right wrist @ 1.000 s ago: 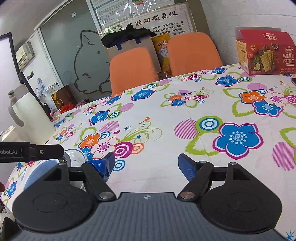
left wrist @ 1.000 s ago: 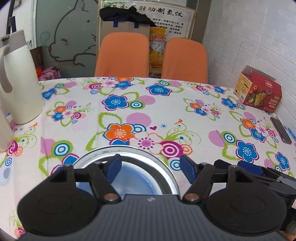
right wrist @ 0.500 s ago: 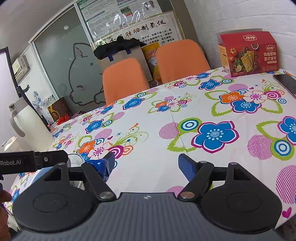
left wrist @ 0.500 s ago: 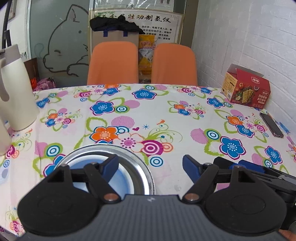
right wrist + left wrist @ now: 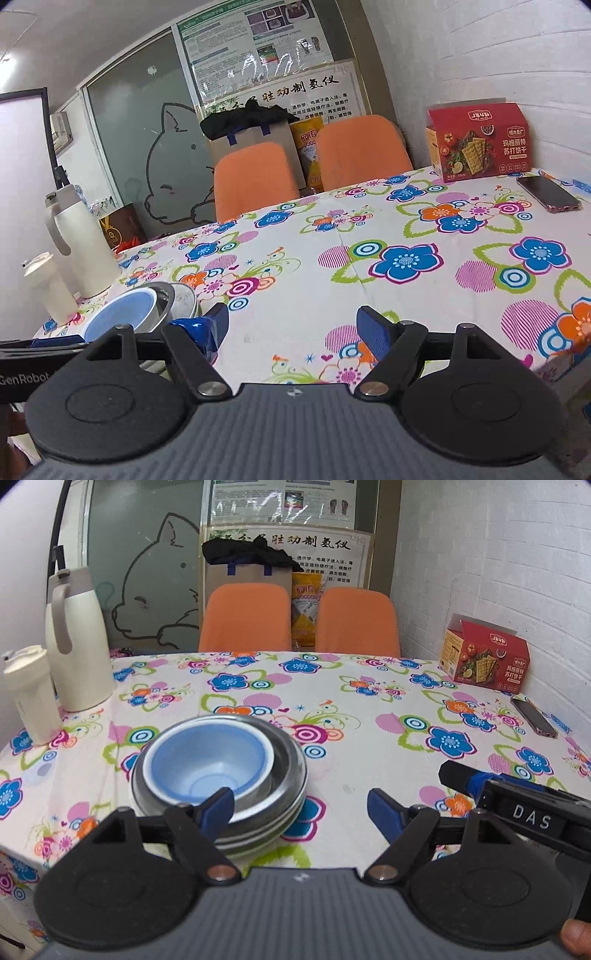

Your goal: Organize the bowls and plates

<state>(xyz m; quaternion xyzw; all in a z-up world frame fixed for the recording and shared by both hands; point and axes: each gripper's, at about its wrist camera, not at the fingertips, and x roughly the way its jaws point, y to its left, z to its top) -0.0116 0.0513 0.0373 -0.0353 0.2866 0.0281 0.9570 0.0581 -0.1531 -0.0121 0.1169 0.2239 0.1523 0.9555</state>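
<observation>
A light blue bowl (image 5: 207,760) sits nested inside a stack of shiny metal bowls (image 5: 288,775) on the flowered tablecloth, near the table's front left. My left gripper (image 5: 301,814) is open and empty, raised just in front of the stack, its left fingertip overlapping the stack's near rim in the picture. In the right wrist view the blue bowl (image 5: 118,314) and metal bowls (image 5: 181,295) lie at the lower left. My right gripper (image 5: 291,325) is open and empty over bare cloth to the right of the stack. The right gripper's body (image 5: 517,805) also shows in the left wrist view.
A cream thermos jug (image 5: 77,642) and a small white bottle (image 5: 31,694) stand at the table's left edge. A red cracker box (image 5: 484,661) and a phone (image 5: 533,716) lie at the far right. Two orange chairs (image 5: 299,616) stand behind the table.
Both grippers have pulled back and up from the table, so the whole bowl stack now shows in front of the left gripper. Both stay open.
</observation>
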